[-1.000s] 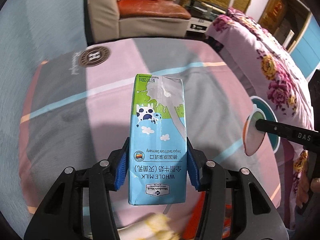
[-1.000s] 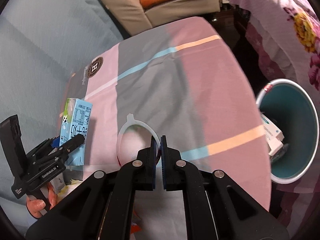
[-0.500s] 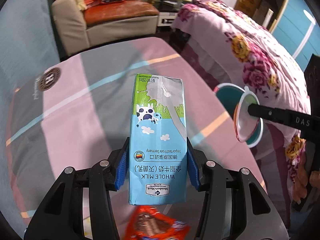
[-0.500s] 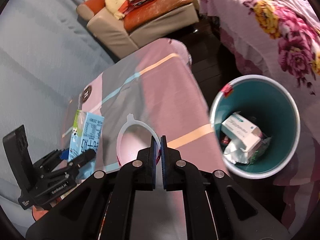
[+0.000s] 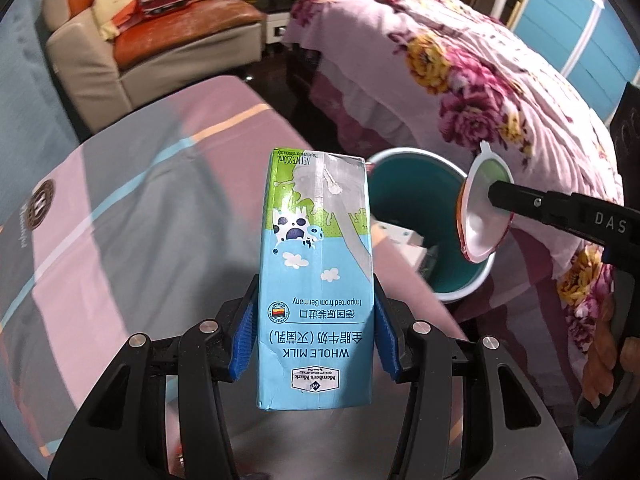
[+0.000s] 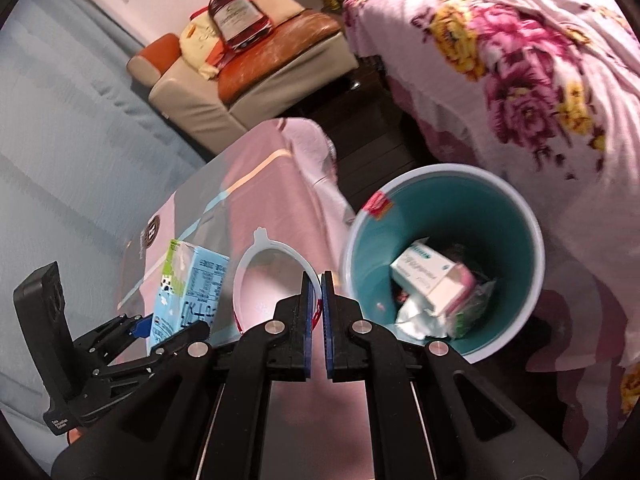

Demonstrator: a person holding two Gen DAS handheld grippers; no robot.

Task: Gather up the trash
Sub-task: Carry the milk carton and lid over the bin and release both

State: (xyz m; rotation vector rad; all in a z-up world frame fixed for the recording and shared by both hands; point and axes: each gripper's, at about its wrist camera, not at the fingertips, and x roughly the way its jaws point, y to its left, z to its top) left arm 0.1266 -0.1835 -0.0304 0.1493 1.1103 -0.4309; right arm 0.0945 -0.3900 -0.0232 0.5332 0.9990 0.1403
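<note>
The left tongs (image 5: 316,340) are clamped on a blue milk carton (image 5: 316,280), their blue pads pressing both of its narrow sides near the printed lower end, so the carton stands out ahead of them, clear of the bench (image 5: 140,208). The right tongs (image 6: 316,320) are pinched nearly together on the thin rim of a round plastic lid (image 6: 272,250), white with a red edge, which sticks up ahead of the jaws; the left wrist view shows the same lid (image 5: 484,216) held out on the right tongs over the near rim of the bin. That teal bin (image 6: 532,248) stands on the floor between the corner of the bench and the flowered bedspread (image 6: 540,80), and it already holds trash: a white box (image 6: 428,278) and some crumpled wrappers. Judging by this, the collecting is well under way, with some pieces already binned and two more picked up and carried close to the bin, the lid nearer to it than the carton. What is left, as I read it, is to bring each piece over the bin's mouth and let it go. Whether more trash remains on the bench cannot be told, since its near part is hidden behind the tongs in both views. An armchair (image 6: 248,92) piled with packages stands beyond the bench, not obviously part of the job.
</note>
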